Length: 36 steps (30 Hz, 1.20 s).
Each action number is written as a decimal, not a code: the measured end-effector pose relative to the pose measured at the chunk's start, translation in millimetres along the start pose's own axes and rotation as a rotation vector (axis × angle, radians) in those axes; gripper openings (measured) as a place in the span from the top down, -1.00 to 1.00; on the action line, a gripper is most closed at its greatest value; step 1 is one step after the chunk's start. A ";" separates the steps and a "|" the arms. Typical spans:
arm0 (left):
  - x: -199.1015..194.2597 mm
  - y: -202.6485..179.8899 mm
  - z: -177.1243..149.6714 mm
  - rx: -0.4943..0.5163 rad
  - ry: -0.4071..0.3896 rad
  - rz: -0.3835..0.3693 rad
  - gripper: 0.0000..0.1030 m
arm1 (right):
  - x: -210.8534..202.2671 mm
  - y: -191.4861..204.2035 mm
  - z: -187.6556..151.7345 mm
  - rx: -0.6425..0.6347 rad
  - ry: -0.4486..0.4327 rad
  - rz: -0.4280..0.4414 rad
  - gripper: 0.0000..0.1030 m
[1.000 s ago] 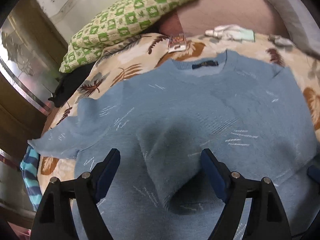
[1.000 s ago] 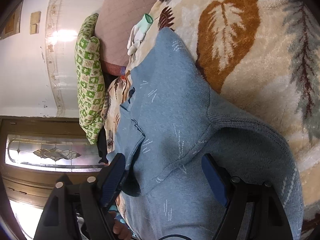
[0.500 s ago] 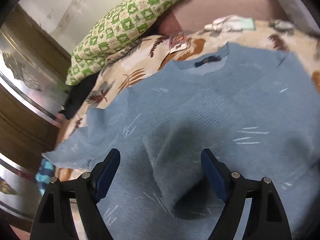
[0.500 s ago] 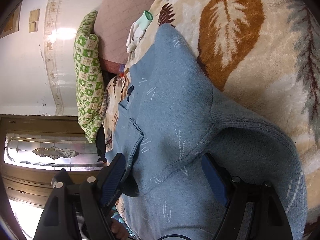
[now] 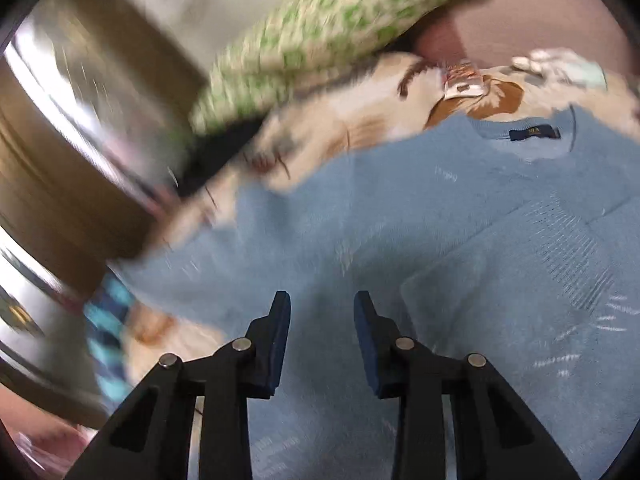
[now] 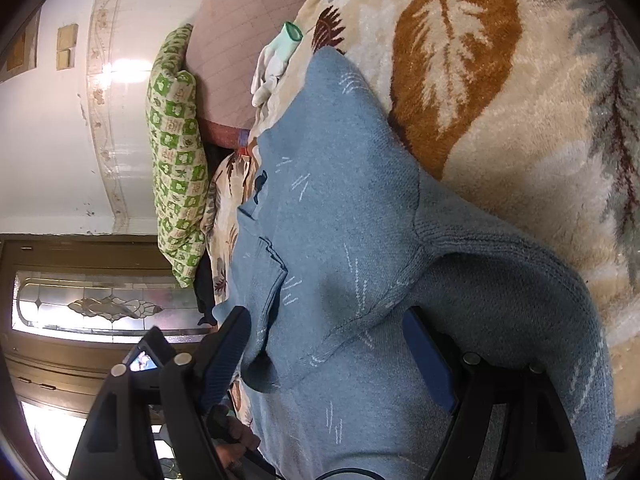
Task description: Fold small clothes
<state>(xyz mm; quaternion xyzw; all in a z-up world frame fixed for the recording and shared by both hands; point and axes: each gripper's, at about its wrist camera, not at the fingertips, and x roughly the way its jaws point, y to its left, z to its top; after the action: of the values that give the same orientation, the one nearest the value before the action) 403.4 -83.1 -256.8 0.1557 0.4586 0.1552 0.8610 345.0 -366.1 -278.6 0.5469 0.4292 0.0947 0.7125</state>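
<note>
Blue sweater spans leaf-print blanket (right edge bare).

We are in a home, in a lived-in bedroom. We see a leaf-patterned blanket, a green checked pillow, and a wooden door with leaded glass.

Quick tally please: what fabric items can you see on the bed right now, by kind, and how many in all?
Blue sweater: 1
Leaf-print blanket: 1
Green checked pillow: 1
White glove with green cuff: 1
Striped blue cloth at the bed edge, blurred: 1
Total: 5
</note>
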 end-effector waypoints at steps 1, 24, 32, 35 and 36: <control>0.1 6.9 -0.9 -0.024 0.017 -0.047 0.34 | 0.4 0.2 -0.4 -0.002 0.000 -0.002 -0.57; -6.8 -45.8 -13.9 0.162 -0.054 0.140 -0.84 | 6.0 -1.0 -0.5 -0.009 0.007 -0.017 -0.57; -2.6 -4.9 -0.3 0.012 -0.084 0.078 -0.83 | 8.7 -0.2 -0.6 -0.018 0.007 -0.029 -0.57; 7.3 27.0 -7.3 -0.098 -0.029 0.047 -0.83 | 8.8 0.3 -1.0 -0.026 0.006 -0.032 -0.57; 13.3 39.5 -12.6 -0.136 0.000 0.033 -0.83 | 8.8 0.3 -1.0 -0.027 0.007 -0.032 -0.57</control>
<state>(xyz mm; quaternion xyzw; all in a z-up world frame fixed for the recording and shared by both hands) 395.0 -40.4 -257.1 0.1043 0.4443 0.2000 0.8670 349.8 -359.9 -282.8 0.5302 0.4390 0.0907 0.7197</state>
